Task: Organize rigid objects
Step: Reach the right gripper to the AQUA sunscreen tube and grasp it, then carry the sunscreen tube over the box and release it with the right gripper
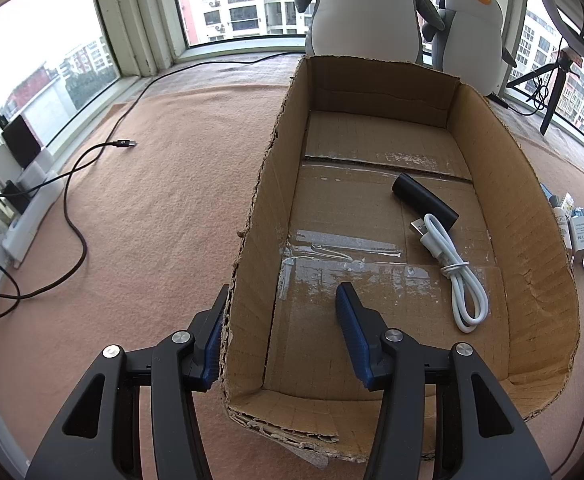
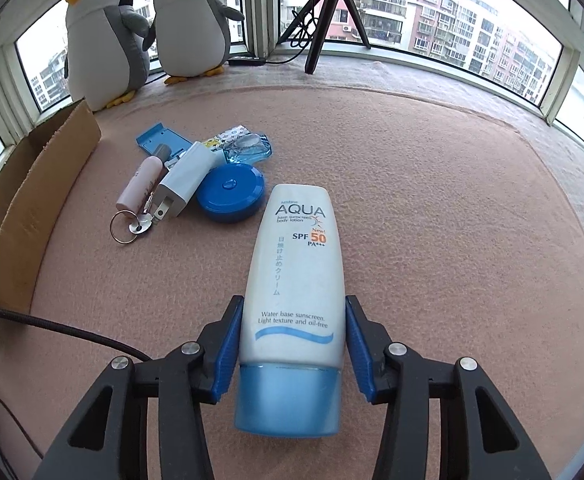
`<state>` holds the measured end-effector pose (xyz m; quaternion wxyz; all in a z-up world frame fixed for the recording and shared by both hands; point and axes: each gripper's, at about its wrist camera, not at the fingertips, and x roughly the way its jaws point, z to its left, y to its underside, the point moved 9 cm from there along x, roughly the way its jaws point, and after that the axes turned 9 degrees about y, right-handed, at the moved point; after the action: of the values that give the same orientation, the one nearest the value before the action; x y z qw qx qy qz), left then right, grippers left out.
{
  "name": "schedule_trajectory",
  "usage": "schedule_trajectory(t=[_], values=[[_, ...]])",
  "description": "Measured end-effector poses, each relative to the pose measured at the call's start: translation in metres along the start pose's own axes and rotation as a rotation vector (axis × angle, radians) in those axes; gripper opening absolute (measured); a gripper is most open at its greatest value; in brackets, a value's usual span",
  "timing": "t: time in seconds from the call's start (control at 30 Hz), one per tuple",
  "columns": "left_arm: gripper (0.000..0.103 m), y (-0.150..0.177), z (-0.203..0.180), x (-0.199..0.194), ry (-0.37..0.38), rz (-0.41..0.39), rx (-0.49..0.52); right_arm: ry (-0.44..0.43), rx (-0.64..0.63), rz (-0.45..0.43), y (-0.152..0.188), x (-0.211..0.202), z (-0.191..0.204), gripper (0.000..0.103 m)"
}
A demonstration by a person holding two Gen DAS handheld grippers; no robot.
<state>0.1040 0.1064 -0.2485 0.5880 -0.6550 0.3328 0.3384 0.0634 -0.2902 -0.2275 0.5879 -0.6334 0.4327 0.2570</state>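
Note:
An open cardboard box [image 1: 540,248] lies on the pink cloth; it holds a black cylinder [image 1: 424,202] and a coiled white USB cable [image 1: 458,276]. My left gripper [image 1: 282,300] is open and straddles the box's left wall, one finger outside, one inside. My right gripper [image 2: 294,308] has its fingers on both sides of a white AQUA sunscreen tube [image 2: 296,280] with a blue cap, lying on the cloth; the pads sit at or very near its sides. Beyond it lie a round blue case [image 2: 230,192], a white charger [image 2: 182,180], a pink tube [image 2: 140,182] and a key ring [image 2: 126,228].
Two plush penguins [image 2: 188,20] and a black tripod [image 2: 328,20] stand by the windows. A blue card holder [image 2: 160,140] and a blue clear case [image 2: 248,146] lie in the pile. A black USB cable [image 1: 92,152] and a power strip [image 1: 32,208] lie left of the box.

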Motion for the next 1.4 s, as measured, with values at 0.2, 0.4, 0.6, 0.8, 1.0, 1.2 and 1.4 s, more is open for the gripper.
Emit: schedule_trajectory(t=[0.2, 0.4, 0.6, 0.8, 1.0, 1.2, 1.4], values=[[0.050, 0.000, 0.000, 0.000, 0.000, 0.000, -0.001, -0.003, 0.023, -0.022, -0.011, -0.009, -0.007, 0.044], [0.050, 0.000, 0.000, 0.000, 0.002, -0.001, -0.003, -0.055, 0.001, -0.067, -0.035, -0.030, 0.011, 0.044], [0.050, 0.000, 0.000, 0.000, 0.003, -0.003, -0.005, -0.153, -0.061, -0.117, -0.068, -0.052, 0.055, 0.044], [0.050, 0.000, 0.000, 0.000, 0.003, -0.003, -0.004, -0.250, -0.154, -0.165, -0.097, -0.073, 0.117, 0.044], [0.050, 0.000, 0.000, 0.000, 0.004, -0.004, -0.006, -0.336, -0.270, -0.220, -0.109, -0.097, 0.191, 0.044], [0.050, 0.000, 0.000, 0.000, 0.005, -0.005, -0.007, -0.395, -0.369, -0.213, -0.105, -0.097, 0.257, 0.044], [0.050, 0.000, 0.000, 0.000, 0.006, -0.006, -0.009, -0.406, -0.407, -0.177, -0.101, -0.080, 0.289, 0.044]])
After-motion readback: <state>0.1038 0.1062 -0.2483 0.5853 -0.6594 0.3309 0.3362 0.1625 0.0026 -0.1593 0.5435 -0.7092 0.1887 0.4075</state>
